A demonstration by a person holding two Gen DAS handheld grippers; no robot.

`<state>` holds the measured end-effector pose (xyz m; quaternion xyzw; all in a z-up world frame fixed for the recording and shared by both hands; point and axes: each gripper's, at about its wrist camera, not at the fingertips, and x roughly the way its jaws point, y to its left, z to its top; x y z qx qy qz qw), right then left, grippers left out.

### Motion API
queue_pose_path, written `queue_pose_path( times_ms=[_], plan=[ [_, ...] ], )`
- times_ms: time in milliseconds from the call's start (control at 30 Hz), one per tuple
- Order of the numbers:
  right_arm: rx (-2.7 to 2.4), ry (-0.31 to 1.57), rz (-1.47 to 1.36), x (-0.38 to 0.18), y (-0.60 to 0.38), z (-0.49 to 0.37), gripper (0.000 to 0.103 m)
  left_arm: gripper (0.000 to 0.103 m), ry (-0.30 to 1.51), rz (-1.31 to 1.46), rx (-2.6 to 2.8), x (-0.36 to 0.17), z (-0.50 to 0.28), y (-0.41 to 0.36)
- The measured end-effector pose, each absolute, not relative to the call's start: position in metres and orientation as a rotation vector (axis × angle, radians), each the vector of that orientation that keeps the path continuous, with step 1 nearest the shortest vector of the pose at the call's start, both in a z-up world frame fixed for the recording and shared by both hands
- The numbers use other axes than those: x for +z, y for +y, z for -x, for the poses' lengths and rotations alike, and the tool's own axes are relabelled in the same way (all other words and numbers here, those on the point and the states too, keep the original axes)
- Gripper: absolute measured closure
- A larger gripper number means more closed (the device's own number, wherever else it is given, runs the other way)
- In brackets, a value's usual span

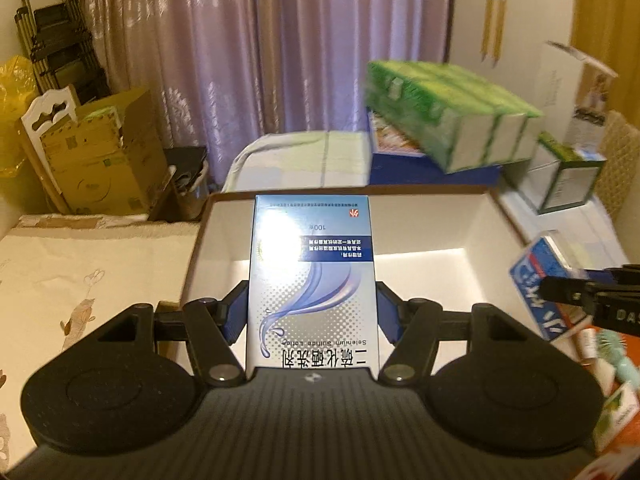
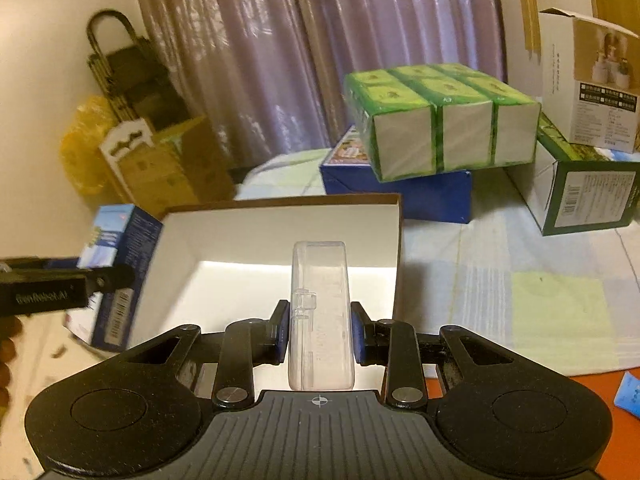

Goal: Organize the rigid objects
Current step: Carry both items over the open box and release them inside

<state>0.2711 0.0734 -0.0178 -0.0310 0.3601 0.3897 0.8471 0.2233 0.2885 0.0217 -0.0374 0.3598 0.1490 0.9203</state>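
My left gripper [image 1: 312, 314] is shut on a blue and white lotion box [image 1: 312, 276], held upright by its two sides. Behind it lies an open cardboard box with white inner walls [image 1: 436, 220], and nothing shows inside. In the right wrist view my right gripper [image 2: 321, 330] is shut on a clear plastic case [image 2: 320, 312], which stands upright over the same open box [image 2: 280, 222]. The lotion box [image 2: 120, 256] appears at that box's left wall, with a left gripper finger [image 2: 60, 288] beside it. A right gripper finger [image 1: 576, 292] enters the left wrist view from the right.
A pack of green tissue boxes [image 2: 440, 124] rests on a flat blue box [image 2: 400, 188] behind the open box. A green carton [image 2: 588, 192] and a white carton [image 2: 600, 80] stand at the right. Cardboard boxes [image 1: 104, 156] are at the left. A teal hairbrush [image 1: 616, 356] and a blue pack [image 1: 534, 276] lie at the right.
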Motion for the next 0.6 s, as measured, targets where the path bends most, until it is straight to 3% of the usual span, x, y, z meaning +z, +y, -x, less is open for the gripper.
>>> queue_pose_path(
  times_ms=[533, 600],
  plan=[
    [0.719, 0.792, 0.154, -0.057, 0.11, -0.289, 0.075, 0.04, 0.903, 0.076, 0.296, -0.034, -0.251, 0.328],
    [0.7, 0.799, 0.199, -0.061, 0.114, -0.289, 0.071, 0.037, 0.915, 0.052, 0.299, -0.036, -0.25, 0.326]
  ],
)
